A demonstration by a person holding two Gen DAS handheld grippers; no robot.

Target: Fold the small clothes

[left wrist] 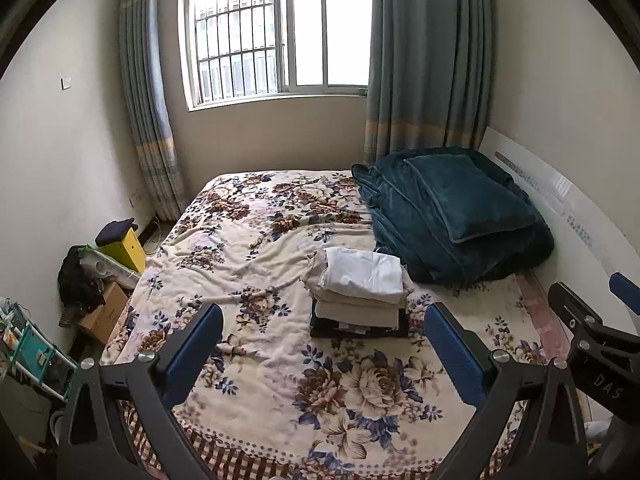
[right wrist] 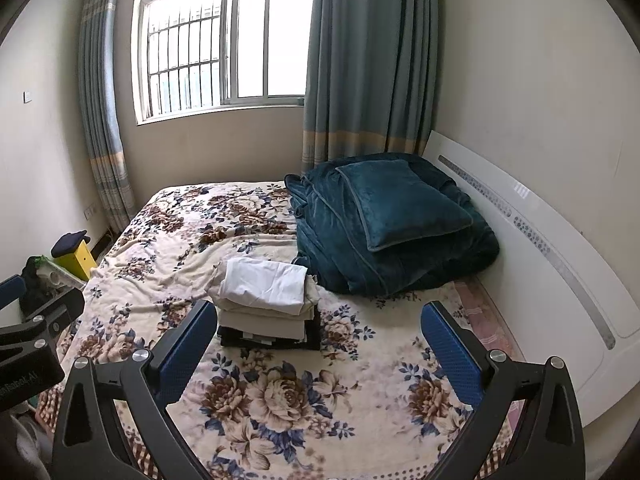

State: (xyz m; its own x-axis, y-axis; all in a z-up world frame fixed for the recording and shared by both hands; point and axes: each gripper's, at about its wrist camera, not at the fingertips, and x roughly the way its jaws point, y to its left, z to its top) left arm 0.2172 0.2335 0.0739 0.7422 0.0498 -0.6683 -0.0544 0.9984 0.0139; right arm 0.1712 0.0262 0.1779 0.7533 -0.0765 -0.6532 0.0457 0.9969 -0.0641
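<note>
A stack of folded small clothes (left wrist: 360, 296) lies on the floral bedspread (left wrist: 248, 240), with a white piece on top, beige pieces under it and a dark piece at the bottom. It also shows in the right wrist view (right wrist: 266, 304). My left gripper (left wrist: 324, 320) is open and empty, held above the near part of the bed, short of the stack. My right gripper (right wrist: 320, 318) is open and empty, to the right of the left one, with the stack ahead near its left finger. The right gripper shows at the right edge of the left wrist view (left wrist: 600, 320).
A folded dark teal blanket with a pillow (left wrist: 460, 216) lies at the head of the bed beside the white headboard (right wrist: 540, 248). Boxes, a yellow stool (left wrist: 124, 246) and clutter stand on the floor left of the bed. A curtained window (left wrist: 276, 32) is behind.
</note>
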